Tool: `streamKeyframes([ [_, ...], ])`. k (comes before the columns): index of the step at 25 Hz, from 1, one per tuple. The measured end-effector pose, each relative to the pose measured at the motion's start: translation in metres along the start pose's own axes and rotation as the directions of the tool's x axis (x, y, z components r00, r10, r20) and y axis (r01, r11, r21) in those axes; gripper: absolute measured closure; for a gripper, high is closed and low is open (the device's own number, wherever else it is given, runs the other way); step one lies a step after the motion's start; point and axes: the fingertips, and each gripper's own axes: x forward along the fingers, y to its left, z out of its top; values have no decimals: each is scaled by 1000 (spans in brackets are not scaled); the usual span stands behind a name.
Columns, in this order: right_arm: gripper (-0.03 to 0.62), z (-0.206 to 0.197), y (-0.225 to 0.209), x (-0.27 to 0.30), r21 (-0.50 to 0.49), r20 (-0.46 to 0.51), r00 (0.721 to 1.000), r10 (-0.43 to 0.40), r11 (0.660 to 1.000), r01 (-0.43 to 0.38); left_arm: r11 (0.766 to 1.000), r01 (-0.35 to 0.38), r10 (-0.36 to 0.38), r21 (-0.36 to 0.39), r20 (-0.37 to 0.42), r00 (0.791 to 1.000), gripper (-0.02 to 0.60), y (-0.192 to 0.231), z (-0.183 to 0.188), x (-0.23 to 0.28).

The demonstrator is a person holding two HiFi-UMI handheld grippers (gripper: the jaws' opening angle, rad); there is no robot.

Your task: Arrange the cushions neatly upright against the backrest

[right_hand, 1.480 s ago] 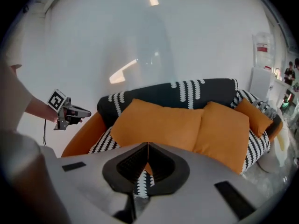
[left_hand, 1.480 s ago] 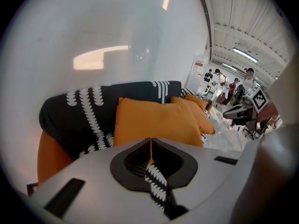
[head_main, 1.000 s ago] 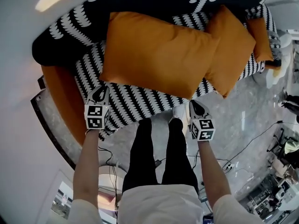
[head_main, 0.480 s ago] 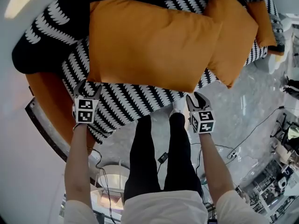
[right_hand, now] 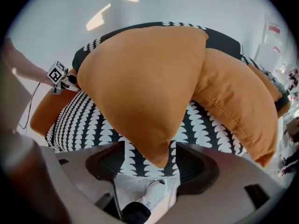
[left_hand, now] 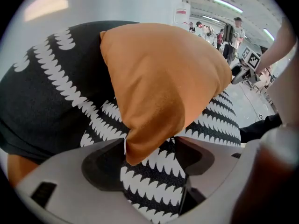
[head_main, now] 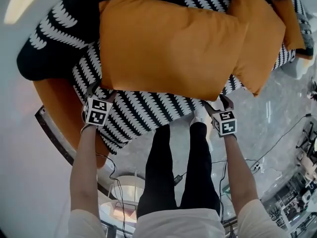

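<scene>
Left gripper (left_hand: 149, 176): jaws spread wide, just opened, gripping nothing. One lower corner of the large orange fabric cushion (left_hand: 163, 83) hangs between them, nearer one jaw, with the pads not pressing on it. Right gripper (right_hand: 148, 164): jaws likewise wide apart, just opened, empty. The same cushion's other lower corner dips between them, clear of both sides. Both grippers point steeply down at the front edge of the seat, one at each lower corner. Large cushion: stands on the seat, leaning back against the backrest of the black sofa with white scalloped pattern (head_main: 143, 110). Second orange cushion (head_main: 260, 33): just beside the first on its right, touching it, also propped against the backrest. Third, smaller orange cushion (head_main: 292, 19): at the sofa's far right end. Orange sofa base (head_main: 54, 98): beneath the seat, left side. Pale marbled floor (head_main: 267, 118): in front of the sofa, with the person's white shoe (right_hand: 152, 199) below the right gripper.
</scene>
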Motion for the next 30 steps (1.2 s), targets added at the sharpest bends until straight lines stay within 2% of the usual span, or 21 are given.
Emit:
streamKeyframes([
  [4, 261, 6, 6, 27, -69, -35, 999, 28, 997, -31, 998, 17, -16, 54, -23, 1000, 254, 12, -2, 16],
  [6, 265, 10, 4, 27, -102, -42, 999, 26, 994, -30, 995, 24, -20, 96, -39, 999, 306, 9, 3, 16],
  [7, 290, 13, 4, 26, -112, -40, 999, 23, 993, -27, 994, 22, -17, 109, -42, 999, 352, 9, 4, 14],
  [8, 321, 16, 6, 25, -116, -35, 999, 24, 993, -27, 994, 21, -16, 111, -42, 999, 397, 10, 4, 12],
  [13, 414, 26, 12, 11, -124, -18, 999, 50, 991, -51, 995, 24, -22, 92, -21, 1000, 501, 8, 9, 0],
  [16, 446, 30, 10, -6, -144, -23, 998, 56, 988, -59, 995, 37, -36, 95, -19, 999, 515, -3, 16, -13],
  [23, 473, 49, 13, -65, -212, -18, 998, 61, 975, -63, 997, 74, -75, 32, 30, 997, 518, -21, 17, -67],
  [30, 493, 88, 23, -114, -278, 27, 998, 65, 959, -55, 998, 60, -62, 16, 96, 993, 525, -21, 27, -115],
])
